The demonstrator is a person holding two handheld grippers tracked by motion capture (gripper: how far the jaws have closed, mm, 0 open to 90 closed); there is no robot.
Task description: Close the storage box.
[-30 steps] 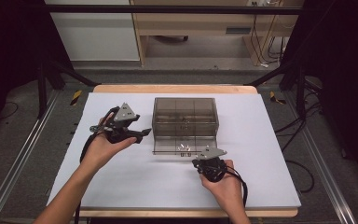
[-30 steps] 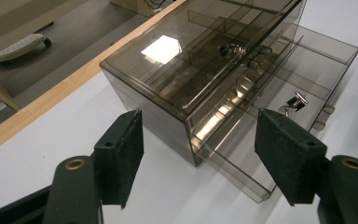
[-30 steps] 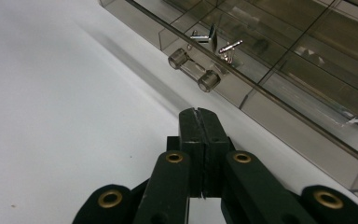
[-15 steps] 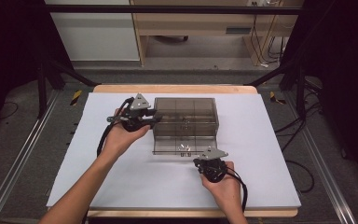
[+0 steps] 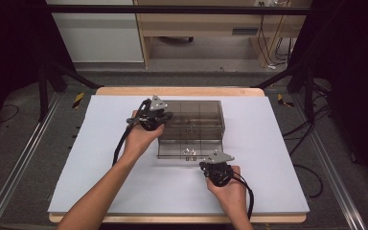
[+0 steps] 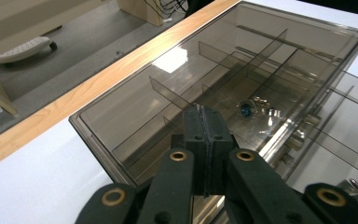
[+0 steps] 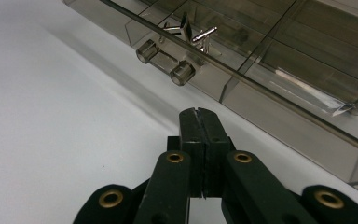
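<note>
Left gripper view: my left gripper [image 6: 204,122] has just pressed together empty over the unlabelled smoky organizer box [image 6: 121,105]; right gripper [image 7: 199,122] pressed together too.

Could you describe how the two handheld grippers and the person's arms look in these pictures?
Each of the left gripper and right gripper is black, topped by a grey three-cornered plate, with a black cable trailing along the forearm. The jaws are black links with brass-coloured pivot rings. The forearms are bare, with no sleeves showing.
</note>
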